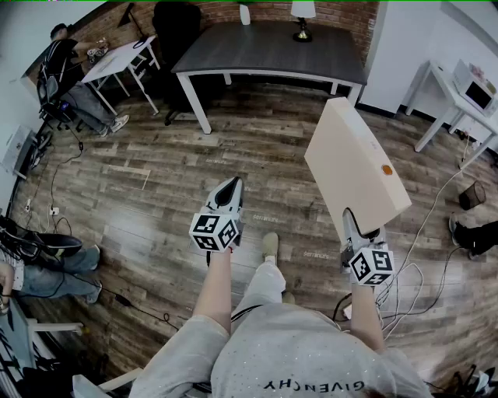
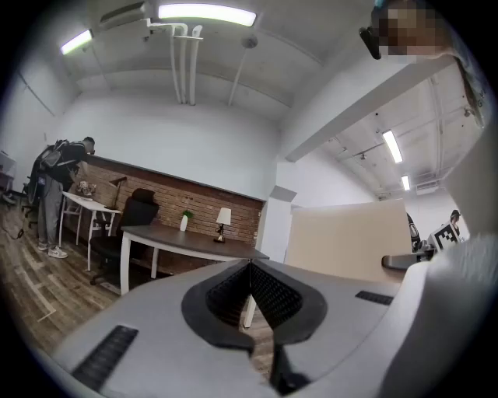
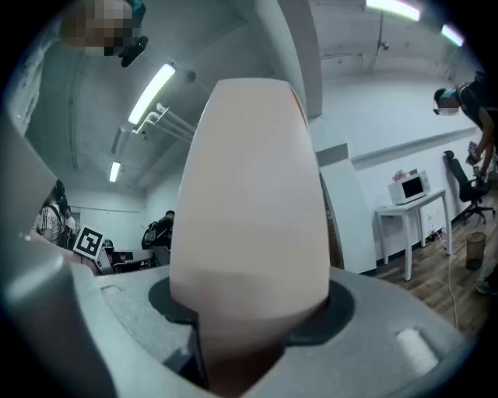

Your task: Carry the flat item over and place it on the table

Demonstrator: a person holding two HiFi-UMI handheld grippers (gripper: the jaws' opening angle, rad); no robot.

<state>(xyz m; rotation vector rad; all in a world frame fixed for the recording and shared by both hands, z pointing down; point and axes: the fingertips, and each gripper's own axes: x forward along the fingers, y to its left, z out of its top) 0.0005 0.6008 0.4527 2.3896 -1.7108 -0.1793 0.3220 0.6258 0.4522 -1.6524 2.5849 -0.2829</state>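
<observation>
**Beige carton in the right gripper, worktop well ahead**

Beige and slim, the flat carton (image 1: 354, 159) is off the ground and held by the right gripper (image 1: 359, 233) alone. The fingers are clamped across its thickness at the near end. In the right gripper view the carton's narrow edge fills the space between them, pressed on both sides. The carton's long axis runs on from the gripper, away from the person and toward the far side of the room. One broad face is turned up and left, and a small orange dot shows near its right edge.

The left gripper (image 1: 226, 194) hangs level beside it, well apart from the carton. Its fingers are closed on nothing, the tips meeting.

The dark worktop (image 1: 264, 50) lies straight ahead across a stretch of plank floor (image 1: 257, 155), slightly left of where the carton points. The coming move looks like a walk forward, then lowering the carton flat. Most of the worktop's near part is bare. A table lamp (image 1: 303, 19) and a small white vase (image 1: 245, 14) with a green sprig stand along its far edge.

A small waste bin (image 1: 471, 194) sits near the white side table at right. I cannot tell what is in it.
</observation>
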